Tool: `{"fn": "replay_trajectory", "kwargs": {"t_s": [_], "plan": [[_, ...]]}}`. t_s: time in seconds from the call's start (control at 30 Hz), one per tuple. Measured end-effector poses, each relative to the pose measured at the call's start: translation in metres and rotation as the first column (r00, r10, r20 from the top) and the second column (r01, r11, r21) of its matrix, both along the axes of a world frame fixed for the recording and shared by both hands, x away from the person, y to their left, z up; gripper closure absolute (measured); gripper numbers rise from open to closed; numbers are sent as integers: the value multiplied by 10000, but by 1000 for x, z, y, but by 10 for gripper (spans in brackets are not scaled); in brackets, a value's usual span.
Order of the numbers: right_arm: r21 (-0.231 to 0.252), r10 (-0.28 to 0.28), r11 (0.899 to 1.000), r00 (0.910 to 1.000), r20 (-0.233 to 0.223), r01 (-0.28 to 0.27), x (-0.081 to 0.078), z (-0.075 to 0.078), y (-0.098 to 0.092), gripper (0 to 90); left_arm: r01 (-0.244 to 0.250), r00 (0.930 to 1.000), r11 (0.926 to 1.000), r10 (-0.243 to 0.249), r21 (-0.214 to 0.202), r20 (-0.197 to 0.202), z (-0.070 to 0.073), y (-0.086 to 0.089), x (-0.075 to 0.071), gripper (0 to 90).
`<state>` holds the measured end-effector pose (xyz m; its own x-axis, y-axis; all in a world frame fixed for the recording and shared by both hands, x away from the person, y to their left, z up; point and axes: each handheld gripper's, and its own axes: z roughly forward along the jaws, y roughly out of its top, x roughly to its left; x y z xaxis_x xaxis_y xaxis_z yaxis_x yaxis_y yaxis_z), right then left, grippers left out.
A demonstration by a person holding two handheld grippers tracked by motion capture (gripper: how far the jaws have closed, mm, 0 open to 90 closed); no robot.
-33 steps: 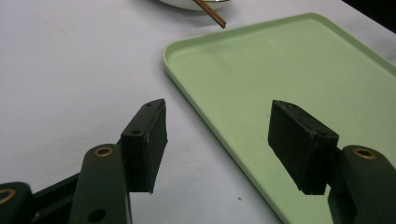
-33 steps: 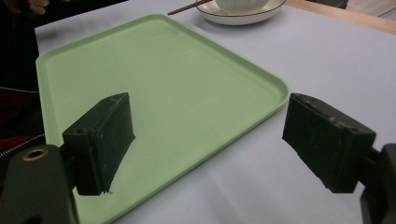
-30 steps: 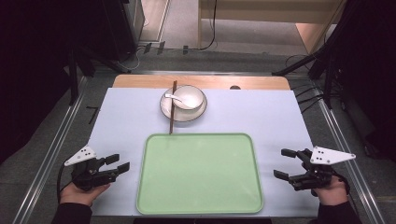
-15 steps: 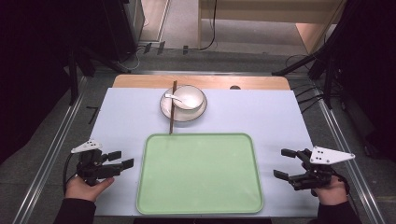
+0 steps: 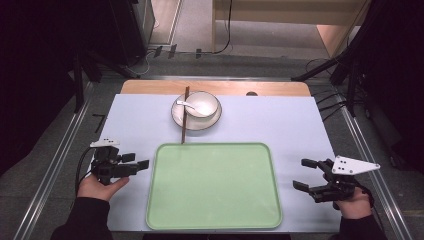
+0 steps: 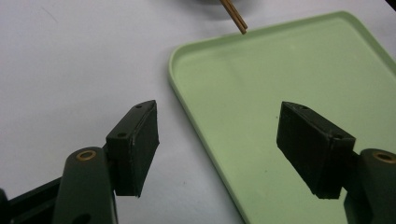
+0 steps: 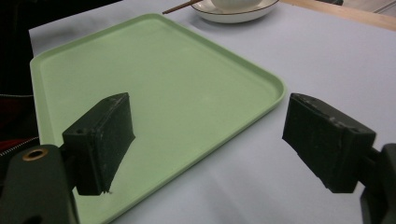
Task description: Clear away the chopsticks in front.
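Observation:
A pale green tray point(image 5: 215, 146) lies empty at the table's near middle. My left gripper point(image 5: 137, 160) hovers just beside the tray's left edge, pointing at it. It is open; its jaws have just been closing a little after widening, with nothing between them. In the left gripper view my left gripper point(image 6: 218, 112) straddles the rim of the tray point(image 6: 280, 60). My right gripper point(image 5: 300, 173) stands open right of the tray, apart from it. The right gripper view shows my right gripper point(image 7: 210, 107) wide open before the tray's corner point(image 7: 140, 70).
Beyond the tray a white bowl point(image 5: 202, 103) with a white spoon point(image 5: 186, 104) sits on a dark-rimmed plate point(image 5: 195, 120). Brown chopsticks point(image 5: 184, 115) lie across the plate's left side, their near tips close to the tray's far rim. A pale blue cloth point(image 5: 290, 125) covers the table.
My left gripper has moved forward and right, up to the tray's left edge. The right gripper has kept still.

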<state>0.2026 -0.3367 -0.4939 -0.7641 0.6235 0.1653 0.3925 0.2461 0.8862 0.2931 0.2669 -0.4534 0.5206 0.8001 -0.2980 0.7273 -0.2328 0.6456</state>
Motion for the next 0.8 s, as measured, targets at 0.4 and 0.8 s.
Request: {"fn": "replay_trajectory", "kwargs": {"t_s": [0.4, 0.8], "plan": [[19, 46, 10000, 10000, -24, -46, 0, 0, 1, 166, 80, 9999, 9998, -79, 163, -119, 9, -13, 23, 297], [45, 10, 10000, 10000, -66, -10, 0, 0, 0, 164, 178, 9997, 9993, -173, 328, -183, 15, -32, 45, 301]]}}
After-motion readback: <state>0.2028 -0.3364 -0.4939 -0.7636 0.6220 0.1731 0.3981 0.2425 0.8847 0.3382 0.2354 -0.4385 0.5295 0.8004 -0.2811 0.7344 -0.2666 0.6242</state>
